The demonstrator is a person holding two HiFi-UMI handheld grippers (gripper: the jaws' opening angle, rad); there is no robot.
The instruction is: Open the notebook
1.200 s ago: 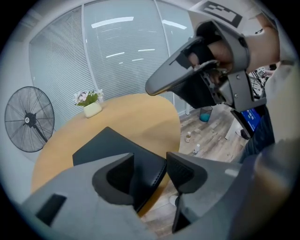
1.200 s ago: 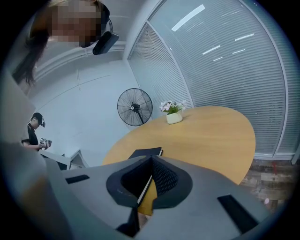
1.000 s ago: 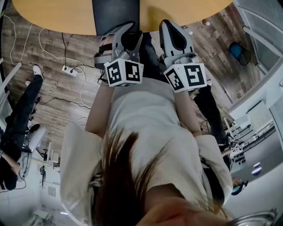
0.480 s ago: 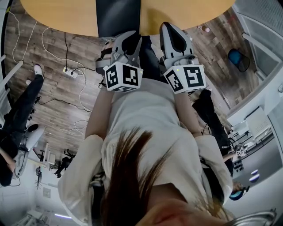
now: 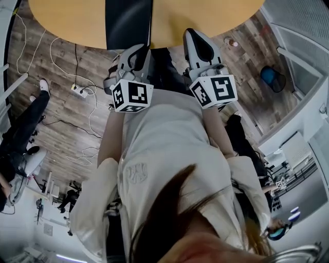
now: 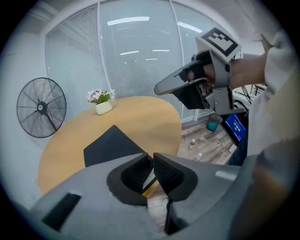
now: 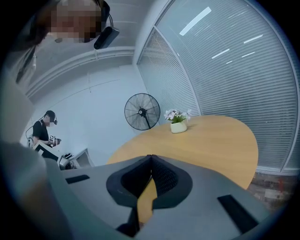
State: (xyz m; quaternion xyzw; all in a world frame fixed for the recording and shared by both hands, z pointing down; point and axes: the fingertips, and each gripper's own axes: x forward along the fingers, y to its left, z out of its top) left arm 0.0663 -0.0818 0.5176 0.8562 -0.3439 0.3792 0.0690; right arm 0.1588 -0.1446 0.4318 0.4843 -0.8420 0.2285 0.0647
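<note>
The notebook (image 5: pixel 128 23) lies closed and flat on the round wooden table (image 5: pixel 216 15). Its near edge is at the table edge closest to the person, just ahead of the left gripper (image 6: pixel 151 159).

It looks thin and light, with a dark, plain cover that is probably a little stiff. Because it lies flush on smooth wood, I think it can slide when pushed, and the cover edge gives little to catch. The best hold seems to be a free corner of the cover, away from the spine, but I cannot tell which side the spine is on.

The left gripper has just been closing. Only a narrow slit stays between its pads, with nothing in it. The right gripper (image 7: pixel 151 158) is clenched and empty. Neither touches the notebook. A small flower pot (image 6: pixel 103 107) stands on the far side of the table.
</note>
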